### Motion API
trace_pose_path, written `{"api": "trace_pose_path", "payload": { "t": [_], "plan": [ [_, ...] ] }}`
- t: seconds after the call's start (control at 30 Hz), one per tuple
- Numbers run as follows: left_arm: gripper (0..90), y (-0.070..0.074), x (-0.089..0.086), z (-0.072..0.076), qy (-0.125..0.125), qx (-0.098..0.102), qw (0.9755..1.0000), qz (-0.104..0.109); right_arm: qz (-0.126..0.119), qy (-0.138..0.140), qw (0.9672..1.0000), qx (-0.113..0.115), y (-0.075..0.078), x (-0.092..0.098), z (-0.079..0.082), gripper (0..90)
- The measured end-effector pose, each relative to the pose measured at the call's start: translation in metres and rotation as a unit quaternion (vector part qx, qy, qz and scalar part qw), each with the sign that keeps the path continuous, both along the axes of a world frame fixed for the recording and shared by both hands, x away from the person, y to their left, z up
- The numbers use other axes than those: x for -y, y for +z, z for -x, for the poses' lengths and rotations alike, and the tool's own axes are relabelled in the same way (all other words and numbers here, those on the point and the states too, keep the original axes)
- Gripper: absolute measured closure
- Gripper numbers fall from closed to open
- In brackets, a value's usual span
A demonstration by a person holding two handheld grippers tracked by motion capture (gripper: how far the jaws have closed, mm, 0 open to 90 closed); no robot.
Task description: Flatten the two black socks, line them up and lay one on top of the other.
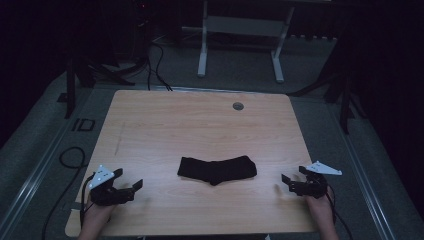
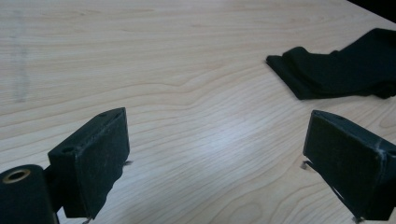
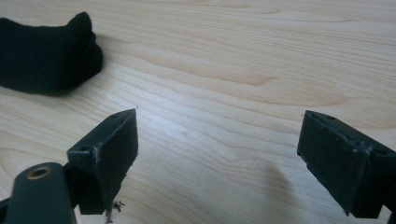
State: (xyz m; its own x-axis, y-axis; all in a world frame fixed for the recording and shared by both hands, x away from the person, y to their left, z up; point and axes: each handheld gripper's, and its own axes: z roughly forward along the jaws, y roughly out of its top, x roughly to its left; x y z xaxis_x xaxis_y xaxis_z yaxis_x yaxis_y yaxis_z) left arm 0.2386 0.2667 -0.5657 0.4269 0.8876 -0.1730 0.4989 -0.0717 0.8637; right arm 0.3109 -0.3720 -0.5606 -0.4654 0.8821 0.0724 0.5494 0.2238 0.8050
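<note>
Both hands come in over the near edge of the counter [image 1: 150,125], each holding a tool low over the wood. At the near left corner sits the left tool [image 1: 129,181], its jaws spread wide and holding nothing; in the left gripper view [image 2: 215,158] bare grain fills the gap between the two black jaws, and neither pad touches cloth. At the near right corner sits the right tool [image 1: 291,181], its jaws likewise wide apart and empty; in the right gripper view [image 3: 217,158] the wood between them is bare as well.

Between the two tools, a little farther in and about midway across the counter, lies a black cloth [image 1: 217,169], a folded, slightly bowed strip flat on the surface. It is well apart from both tools, with open wood on either side. From the left tool its near end [image 2: 336,70] shows up and to the right; from the right tool its other end [image 3: 46,53] shows up and to the left.

Beyond the cloth the counter runs bare to its far edge, apart from a small round grommet [image 1: 238,106] near that edge. Past the counter, grey floor [image 1: 240,65], cables [image 1: 157,60] and a white frame [image 1: 240,30] stand in the dark.
</note>
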Motion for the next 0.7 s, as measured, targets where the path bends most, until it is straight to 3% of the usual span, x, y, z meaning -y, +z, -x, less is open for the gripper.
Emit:
{"api": "trace_pose_path", "payload": {
  "t": [0.1, 0.37, 0.57, 0.7],
  "plan": [
    [7.7, -0.001, -0.006, 0.003, 0.006, -0.003, 1.0000, -0.004, -0.002, -0.014, 0.9999, 0.007, 0.000, 0.004, 0.002, 12.6],
    [7.7, -0.003, -0.015, 0.009, 0.010, -0.008, 0.9999, 0.008, -0.009, -0.051, 0.9985, 0.017, 0.000, 0.015, 0.005, 13.2],
    [7.7, -0.003, -0.017, 0.012, 0.022, 0.001, 0.9996, 0.016, -0.021, -0.057, 0.9980, 0.019, 0.001, 0.019, 0.005, 13.2],
    [7.7, -0.004, -0.016, 0.014, 0.022, 0.004, 0.9996, 0.014, -0.015, -0.058, 0.9980, 0.017, 0.000, 0.019, 0.003, 13.2]
  ]
}}
